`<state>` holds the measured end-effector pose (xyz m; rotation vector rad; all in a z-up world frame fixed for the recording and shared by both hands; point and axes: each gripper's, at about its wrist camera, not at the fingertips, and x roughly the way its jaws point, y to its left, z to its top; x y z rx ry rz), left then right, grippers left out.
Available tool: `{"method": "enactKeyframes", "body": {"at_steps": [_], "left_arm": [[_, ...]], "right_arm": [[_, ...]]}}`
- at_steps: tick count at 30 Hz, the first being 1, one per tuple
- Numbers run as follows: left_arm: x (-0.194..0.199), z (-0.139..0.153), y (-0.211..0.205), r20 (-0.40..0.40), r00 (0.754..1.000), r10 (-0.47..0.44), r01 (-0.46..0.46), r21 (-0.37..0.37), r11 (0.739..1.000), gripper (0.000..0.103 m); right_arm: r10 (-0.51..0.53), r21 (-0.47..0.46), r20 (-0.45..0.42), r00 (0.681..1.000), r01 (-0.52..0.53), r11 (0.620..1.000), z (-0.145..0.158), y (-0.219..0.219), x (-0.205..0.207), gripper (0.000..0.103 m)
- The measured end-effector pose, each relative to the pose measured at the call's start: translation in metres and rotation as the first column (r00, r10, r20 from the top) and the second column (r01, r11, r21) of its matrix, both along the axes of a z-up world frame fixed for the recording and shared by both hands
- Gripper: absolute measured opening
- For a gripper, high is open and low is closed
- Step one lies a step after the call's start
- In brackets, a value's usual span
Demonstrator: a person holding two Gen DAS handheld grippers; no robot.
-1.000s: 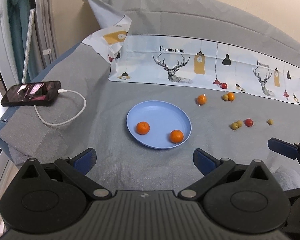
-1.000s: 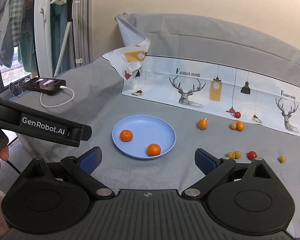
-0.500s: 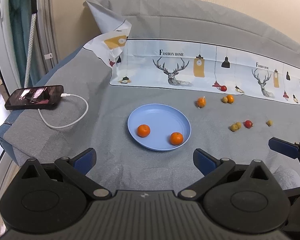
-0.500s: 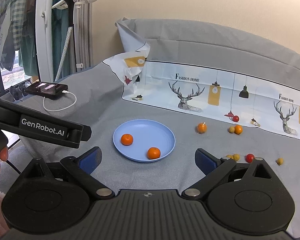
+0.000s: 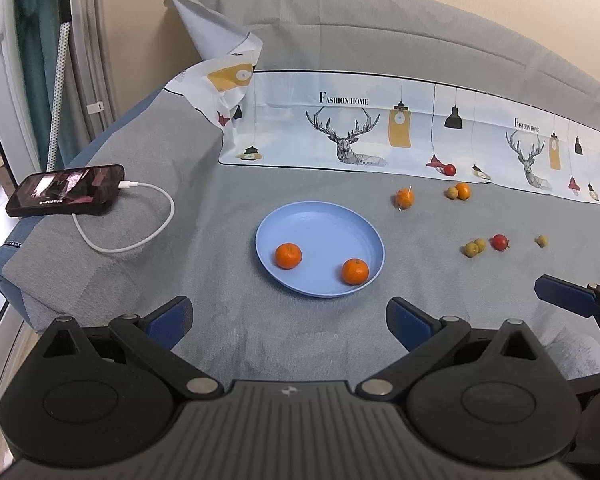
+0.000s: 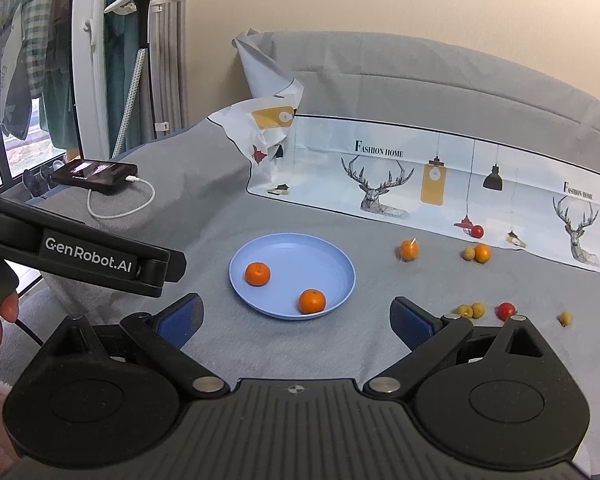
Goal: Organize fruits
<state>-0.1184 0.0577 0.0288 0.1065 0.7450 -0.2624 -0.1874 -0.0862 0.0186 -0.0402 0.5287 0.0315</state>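
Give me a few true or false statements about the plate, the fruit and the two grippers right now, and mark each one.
1. The blue plate holds two oranges. True: one orange lies on its left side, another orange near its front right rim.
2. The left gripper is shut on an orange. False: its jaws stand wide apart with nothing between them.
3. A red fruit lies on the grey cloth right of the plate. True.
4. The phone rests on the plate. False: it lies on the cloth far to the left, with a white cable plugged in.
5. The right gripper is open. True.
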Motion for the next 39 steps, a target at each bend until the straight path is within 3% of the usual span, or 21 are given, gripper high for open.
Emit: {"method": "enactKeyframes", "body": {"at_steps": [16, 24, 29, 34, 39], "left_arm": [[0.022, -0.014, -0.015, -0.083, 0.996, -0.027, 0.027, -0.003, 1.0, 0.103], [0.039, -0.024, -0.059, -0.122, 0.989, -0.088, 0.093, 0.034, 0.995, 0.103], [0.073, -0.032, -0.104, -0.183, 0.977, -0.106, 0.111, 0.014, 0.994, 0.103], [0.119, -0.041, -0.161, -0.183, 0.978, -0.102, 0.105, 0.01, 0.994, 0.103], [0.179, -0.063, -0.227, -0.201, 0.974, -0.099, 0.098, -0.018, 0.995, 0.103]], "right_arm": [[-0.027, 0.058, -0.014, 1.0, 0.028, 0.998, -0.015, -0.016, 0.015, 0.099], [-0.181, 0.088, -0.032, 0.983, 0.183, 0.979, -0.035, -0.061, 0.027, 0.1], [-0.336, 0.104, -0.055, 0.94, 0.34, 0.935, -0.055, -0.116, 0.034, 0.1], [-0.503, 0.111, -0.065, 0.862, 0.507, 0.854, -0.07, -0.18, 0.051, 0.1], [-0.619, 0.056, -0.052, 0.784, 0.621, 0.782, -0.099, -0.243, 0.092, 0.1]]}}
